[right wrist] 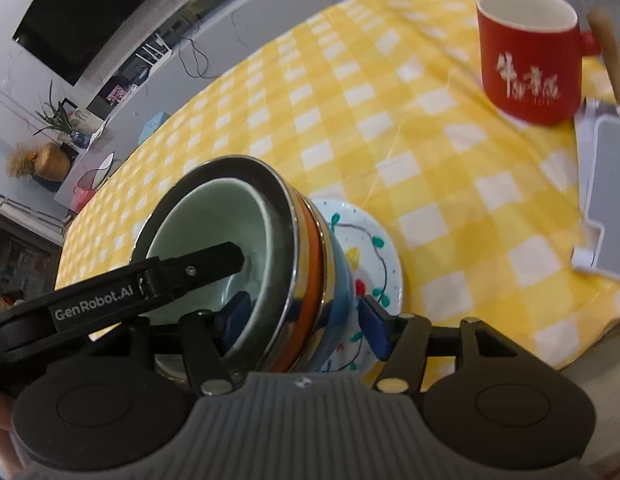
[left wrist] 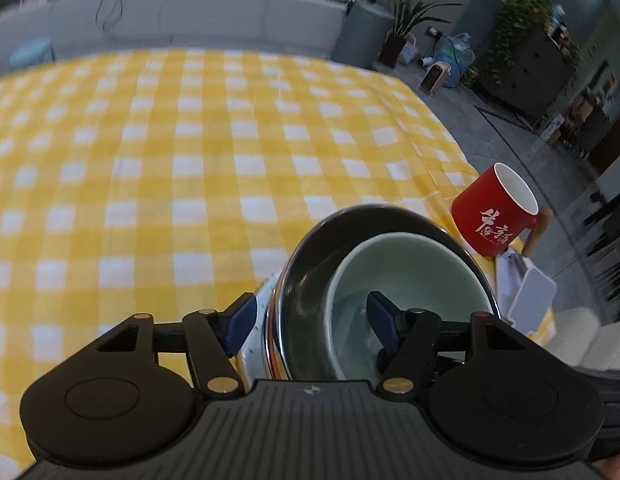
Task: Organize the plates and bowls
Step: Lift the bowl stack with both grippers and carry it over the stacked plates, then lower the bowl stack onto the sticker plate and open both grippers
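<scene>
A pale green bowl [left wrist: 394, 268] sits nested inside a steel bowl [left wrist: 310, 264] with orange and blue bands [right wrist: 316, 256]. The stack rests on a white flower-painted plate [right wrist: 370, 248] on the yellow checked tablecloth [left wrist: 190, 160]. My left gripper [left wrist: 310, 324] straddles the near rims of both bowls, one finger outside, one inside the green bowl. My right gripper [right wrist: 306, 320] straddles the bowl walls from the other side, one finger inside the green bowl, one outside above the plate. The left gripper's arm [right wrist: 150, 284] crosses the right wrist view.
A red mug [left wrist: 494, 212] with white characters and a wooden handle stands right of the stack, near the table edge; it also shows in the right wrist view [right wrist: 530, 56]. A white phone stand [right wrist: 606, 196] sits beside it. A sofa and plants lie beyond the table.
</scene>
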The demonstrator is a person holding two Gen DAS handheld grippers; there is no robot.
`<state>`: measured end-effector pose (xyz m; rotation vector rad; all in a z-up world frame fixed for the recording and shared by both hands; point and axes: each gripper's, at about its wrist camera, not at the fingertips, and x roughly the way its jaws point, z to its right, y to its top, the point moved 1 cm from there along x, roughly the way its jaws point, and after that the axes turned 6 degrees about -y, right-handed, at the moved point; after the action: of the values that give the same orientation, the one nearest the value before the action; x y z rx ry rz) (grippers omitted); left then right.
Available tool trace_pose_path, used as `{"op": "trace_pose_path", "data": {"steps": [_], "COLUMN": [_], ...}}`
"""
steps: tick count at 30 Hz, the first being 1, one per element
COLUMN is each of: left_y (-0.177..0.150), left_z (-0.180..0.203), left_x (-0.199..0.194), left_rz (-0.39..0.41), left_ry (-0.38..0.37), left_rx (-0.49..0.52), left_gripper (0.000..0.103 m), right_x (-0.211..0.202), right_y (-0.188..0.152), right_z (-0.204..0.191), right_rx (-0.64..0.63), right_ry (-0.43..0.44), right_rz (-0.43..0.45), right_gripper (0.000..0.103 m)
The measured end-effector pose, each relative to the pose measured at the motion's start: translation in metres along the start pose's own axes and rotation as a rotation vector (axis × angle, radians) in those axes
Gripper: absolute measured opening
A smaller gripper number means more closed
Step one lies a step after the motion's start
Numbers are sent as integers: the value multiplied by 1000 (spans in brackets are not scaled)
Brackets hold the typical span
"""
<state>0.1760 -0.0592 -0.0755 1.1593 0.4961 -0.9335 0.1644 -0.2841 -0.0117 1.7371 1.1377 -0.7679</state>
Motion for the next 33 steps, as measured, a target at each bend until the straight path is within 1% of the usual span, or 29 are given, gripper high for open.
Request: {"op": "trace_pose_path", "data": {"steps": [1,3,5,6,8,11,13,16,20,23,25,27,28,30,33], "left_y": [0,0,0,0,1,2,2,1,-4,-7,-9,-11,-12,-14,-17], "left_z": [2,3,2,2,2,1,4,14,29,38,42,47,49,49,49], "left_x": [-3,-10,-16,-20,-28,-46,-56,-69,-81,-87,-90,-94,-97,-102,-110], "left_rz": [13,29,36,43,72,126,162,213,254,263,260,251,248,248,272], "left_ry": [8,15,13,8,-3,3,29,83,133,141,137,121,107,98,127], "left_rx": [14,30,41,49,65,82,104,166,270,308,321,361,369,348,317], "left_gripper": [78,79,79,79,79,80,85,87,87,87,87,87,87,87,87], "right_x": [-1,-4,-7,-9,-14,-21,-28,-37,-43,-45,-48,-51,-52,-54,-56], "right_y": [0,0,-1,-2,-3,-2,-2,-2,-6,-12,-15,-20,-21,-25,-29], "right_z": [0,1,1,0,0,3,4,2,0,-2,-5,-8,-9,-11,-12], "right_rx": [-10,-24,-42,-51,-61,-55,-46,-44,-56,-74,-93,-108,-115,-125,-124], "right_ry": [6,8,-7,-12,-7,16,25,20,-3,-22,-37,-47,-50,-58,-70], "right_rz": [9,29,62,79,105,151,193,247,287,308,327,345,353,366,373], "right_gripper": [60,65,75,77,83,89,92,93,93,93,93,93,93,93,93]}}
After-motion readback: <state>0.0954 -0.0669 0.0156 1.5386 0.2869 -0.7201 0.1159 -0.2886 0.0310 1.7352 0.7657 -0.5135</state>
